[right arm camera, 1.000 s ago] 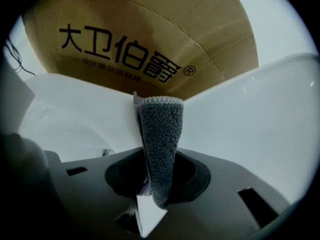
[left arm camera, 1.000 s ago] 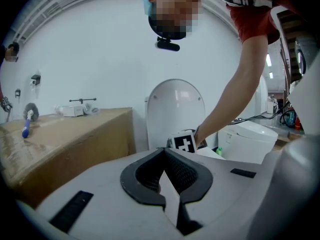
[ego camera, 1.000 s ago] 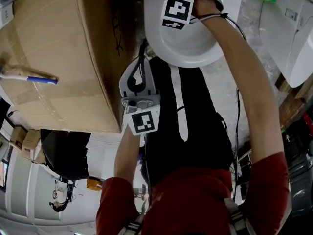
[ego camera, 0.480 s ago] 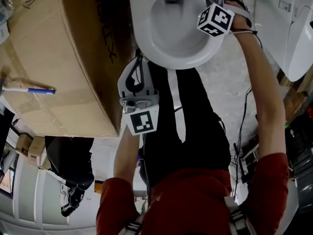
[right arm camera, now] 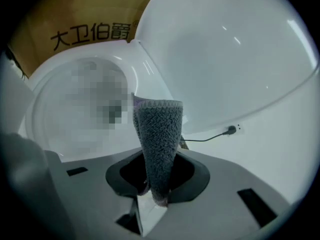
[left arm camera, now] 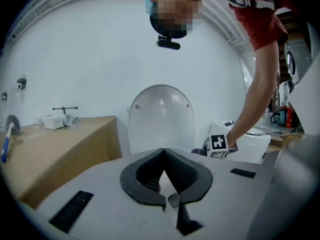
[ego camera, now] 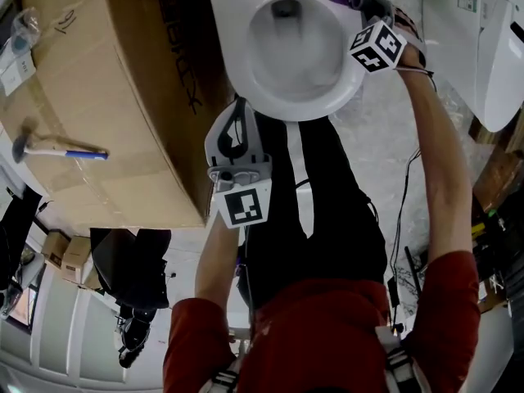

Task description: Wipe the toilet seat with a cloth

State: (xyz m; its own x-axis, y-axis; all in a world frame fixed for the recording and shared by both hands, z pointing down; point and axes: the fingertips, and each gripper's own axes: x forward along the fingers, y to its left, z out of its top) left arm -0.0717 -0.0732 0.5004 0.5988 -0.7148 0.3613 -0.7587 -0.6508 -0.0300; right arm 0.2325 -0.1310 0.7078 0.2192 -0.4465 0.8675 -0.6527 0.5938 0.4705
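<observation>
Cloth (right arm camera: 158, 134): grey pile fabric with a purple edge, clamped between the jaws of the right gripper (right arm camera: 157, 179) and projecting forward from them as a tapered fold. Head view places that gripper and the cloth at the far right rim of the toilet seat (ego camera: 231, 51); contact with the rim cannot be confirmed. Lid (right arm camera: 230, 59) stands raised. Left gripper (left arm camera: 162, 171): jaws closed together, nothing between them, positioned near the front edge of the seat, well apart from the cloth. Cardboard box (ego camera: 98, 97) beside the toilet, hammer (ego camera: 56, 147) lying on it
</observation>
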